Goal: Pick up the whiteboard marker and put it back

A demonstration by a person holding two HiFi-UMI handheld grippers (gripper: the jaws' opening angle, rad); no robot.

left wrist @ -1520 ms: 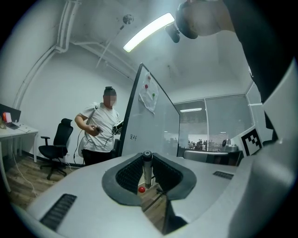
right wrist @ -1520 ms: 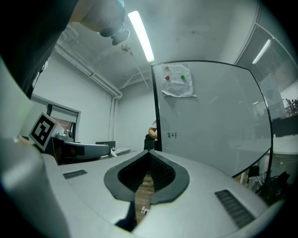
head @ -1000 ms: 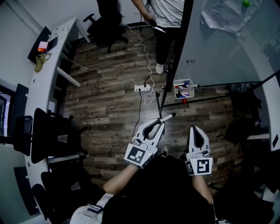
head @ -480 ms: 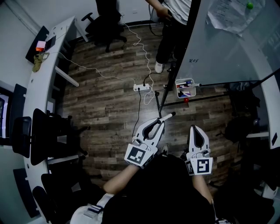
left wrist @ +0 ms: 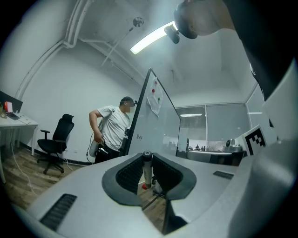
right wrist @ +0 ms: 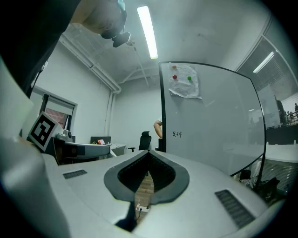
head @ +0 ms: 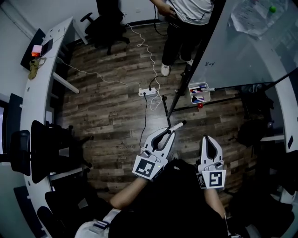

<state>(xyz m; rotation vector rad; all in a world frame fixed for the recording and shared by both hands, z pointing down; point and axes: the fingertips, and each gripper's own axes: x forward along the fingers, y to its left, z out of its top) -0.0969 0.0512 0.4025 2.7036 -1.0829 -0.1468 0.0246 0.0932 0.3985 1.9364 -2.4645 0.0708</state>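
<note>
The whiteboard marker (head: 177, 125) is clamped in the left hand-held gripper (head: 168, 133) in the head view, its dark-tipped end sticking out past the jaw tips and to their right over the wooden floor (head: 111, 109). The right hand-held gripper (head: 208, 139) is held just beside it on the right, its jaws drawn to a point with nothing in them. Ahead of both, well apart, a small tray (head: 199, 93) of markers hangs at the foot of the whiteboard (head: 247, 42). A power strip (head: 147, 91) lies on the floor ahead of the left one, and a person (head: 186, 14) stands farther off. A long bench (head: 42, 88) curves away far to the left. In the left gripper view the marker stands upright between the dark pads, which press on it from both sides at a middling width. The whiteboard's edge rises straight beyond the jaws, with the person just left of it and an office chair (left wrist: 56, 139) farther left. In the right gripper view the pads meet at their tips, leaving only a thin slit lower down through which floor shows. The whiteboard fills the space ahead and to the right, with papers (right wrist: 185, 80) pinned near its top.
</note>
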